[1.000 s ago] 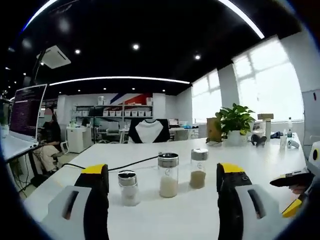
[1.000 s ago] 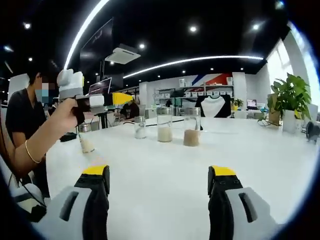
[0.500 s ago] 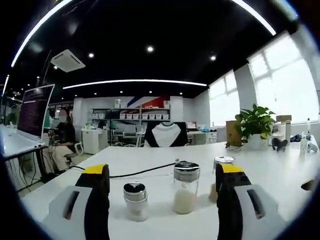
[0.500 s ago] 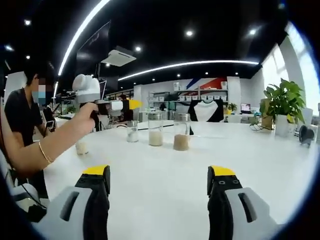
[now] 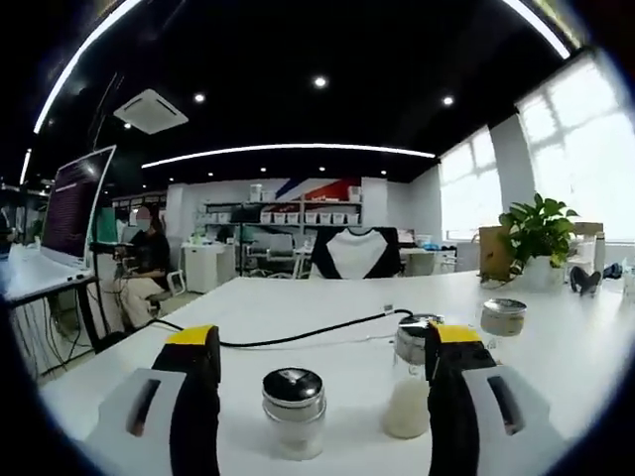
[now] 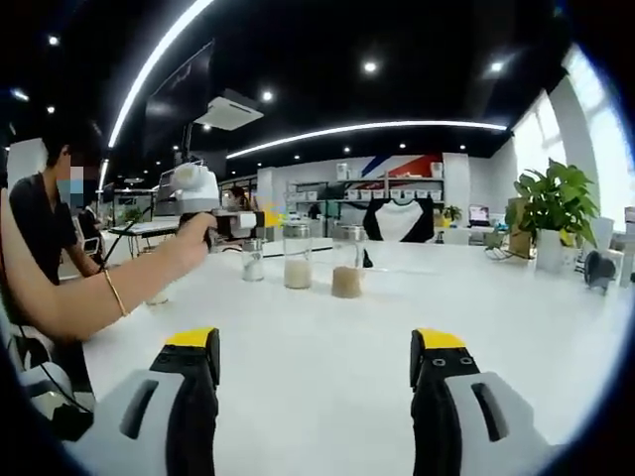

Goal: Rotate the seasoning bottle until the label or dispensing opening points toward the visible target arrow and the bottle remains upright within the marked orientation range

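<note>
Three clear seasoning bottles stand upright in a row on the white table [image 5: 298, 307]. In the left gripper view a short bottle with a dark-and-silver cap [image 5: 294, 412] stands between my left gripper's [image 5: 324, 339] open jaws. A taller bottle with white contents [image 5: 408, 393] is partly behind the right jaw, and a third bottle [image 5: 503, 319] is beyond it. In the right gripper view the short bottle [image 6: 252, 260], white-filled bottle [image 6: 297, 256] and brown-filled bottle [image 6: 347, 264] stand far ahead of my open right gripper [image 6: 316, 339]. A hand [image 6: 189, 243] holds the left gripper [image 6: 256, 220] just left of them.
A black cable [image 5: 298, 338] runs across the table behind the bottles. A potted plant [image 5: 539, 230] stands at the far right, a monitor [image 5: 75, 203] at the left. A person [image 5: 145, 263] sits in the background. Bare table [image 6: 327, 317] lies ahead of the right gripper.
The left gripper has come closer to the bottles, bringing the short bottle between its jaws. In the right gripper view the hand with the left gripper has moved right toward the row.
</note>
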Demonstrator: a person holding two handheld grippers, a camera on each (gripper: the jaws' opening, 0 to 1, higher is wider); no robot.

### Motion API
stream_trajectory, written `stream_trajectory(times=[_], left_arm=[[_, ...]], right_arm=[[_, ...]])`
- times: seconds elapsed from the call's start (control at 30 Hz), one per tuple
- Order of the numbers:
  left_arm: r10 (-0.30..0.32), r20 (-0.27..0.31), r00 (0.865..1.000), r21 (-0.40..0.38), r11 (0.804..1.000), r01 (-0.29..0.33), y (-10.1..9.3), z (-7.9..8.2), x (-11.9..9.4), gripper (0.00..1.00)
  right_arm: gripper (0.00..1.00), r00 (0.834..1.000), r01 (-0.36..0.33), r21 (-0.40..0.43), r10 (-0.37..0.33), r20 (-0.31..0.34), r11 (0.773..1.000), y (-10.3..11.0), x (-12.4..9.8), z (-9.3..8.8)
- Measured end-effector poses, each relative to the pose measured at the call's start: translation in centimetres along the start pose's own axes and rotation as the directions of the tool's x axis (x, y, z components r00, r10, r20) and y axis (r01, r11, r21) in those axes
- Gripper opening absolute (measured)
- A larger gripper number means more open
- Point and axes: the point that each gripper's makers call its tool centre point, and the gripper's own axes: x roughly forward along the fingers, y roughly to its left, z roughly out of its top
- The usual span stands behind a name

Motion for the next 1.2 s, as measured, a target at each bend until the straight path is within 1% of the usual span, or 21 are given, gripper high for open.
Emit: stream_trajectory(times=[0.07, 0.13, 0.2, 0.33, 0.4, 0.47, 0.53, 0.63, 0.73, 0.8, 0.87, 0.93, 1.0, 1.07, 1.13, 1.2], left_arm=[[0.012, 0.000, 1.000, -0.008, 1.000, -0.012, 0.3, -0.5, 0.4, 0.89], [0.017, -0.018, 1.000, -0.023, 1.000, -0.017, 0.6, -1.3, 0.7, 0.88], [0.016, -0.024, 1.000, -0.037, 0.999, -0.017, 0.7, -1.8, 1.0, 0.87], [0.021, -0.030, 0.999, -0.034, 0.999, -0.022, 0.8, -2.8, 1.4, 0.85], [0.027, -0.047, 0.999, -0.015, 0.999, -0.028, 0.8, -3.5, 1.7, 0.83], [0.022, -0.056, 0.998, -0.016, 1.000, -0.023, 0.8, -3.8, 1.9, 0.83], [0.010, -0.047, 0.999, -0.035, 0.999, -0.012, 0.8, -3.8, 2.1, 0.82], [-0.033, -0.064, 0.997, -0.056, 0.998, 0.029, 0.6, -4.4, 2.7, 0.82], [-0.041, -0.078, 0.996, -0.068, 0.997, 0.036, 0.8, -5.0, 3.1, 0.79], [-0.039, -0.093, 0.995, -0.066, 0.997, 0.033, 0.7, -5.6, 3.1, 0.77], [-0.030, -0.095, 0.995, -0.054, 0.998, 0.025, 0.6, -6.0, 3.2, 0.75], [-0.039, -0.109, 0.993, -0.058, 0.998, 0.032, 0.6, -6.5, 3.4, 0.71], [-0.050, -0.099, 0.994, -0.070, 0.997, 0.044, 0.5, -6.4, 3.6, 0.65], [-0.046, -0.098, 0.994, -0.059, 0.997, 0.040, 0.7, -6.5, 3.6, 0.61], [-0.035, -0.101, 0.994, -0.043, 0.999, 0.031, 1.1, -6.7, 3.8, 0.58], [-0.043, -0.101, 0.994, -0.050, 0.998, 0.038, 1.3, -6.8, 4.0, 0.55]], right_arm=[[0.78, 1.000, 0.001, -0.003, -0.001, -0.013, 1.000, -0.1, 0.1, -0.2], [0.78, 1.000, 0.003, -0.003, -0.003, -0.013, 1.000, -0.2, 0.2, -0.2], [0.78, 1.000, 0.004, -0.003, -0.004, -0.014, 1.000, -0.2, 0.2, -0.2], [0.78, 1.000, 0.007, -0.005, -0.007, -0.022, 1.000, -0.3, 0.4, -0.3], [0.78, 1.000, 0.008, -0.006, -0.008, -0.023, 1.000, -0.3, 0.6, -0.3], [0.78, 1.000, 0.006, -0.003, -0.006, -0.024, 1.000, -0.2, 0.8, -0.4], [0.78, 1.000, -0.001, -0.001, 0.001, -0.029, 1.000, -0.1, 1.2, -0.5], [0.78, 0.999, -0.012, -0.002, 0.012, -0.033, 1.000, 0.1, 1.4, -0.6], [0.77, 0.999, -0.018, -0.004, 0.018, -0.037, 1.000, 0.2, 1.6, -0.8], [0.77, 0.999, -0.022, 0.003, 0.022, -0.044, 1.000, 0.3, 1.7, -1.1], [0.77, 0.999, -0.025, 0.018, 0.026, -0.043, 1.000, 0.3, 1.9, -1.3], [0.77, 0.999, -0.027, 0.028, 0.028, -0.044, 0.999, 0.2, 2.1, -1.6], [0.76, 0.999, -0.026, 0.028, 0.027, -0.046, 0.999, 0.2, 2.1, -1.6], [0.75, 0.999, -0.027, 0.027, 0.029, -0.046, 0.999, 0.2, 2.1, -1.7], [0.75, 0.998, -0.029, 0.033, 0.031, -0.047, 0.999, 0.2, 2.2, -1.9], [0.75, 0.998, -0.032, 0.039, 0.034, -0.053, 0.999, 0.2, 2.5, -2.1]])
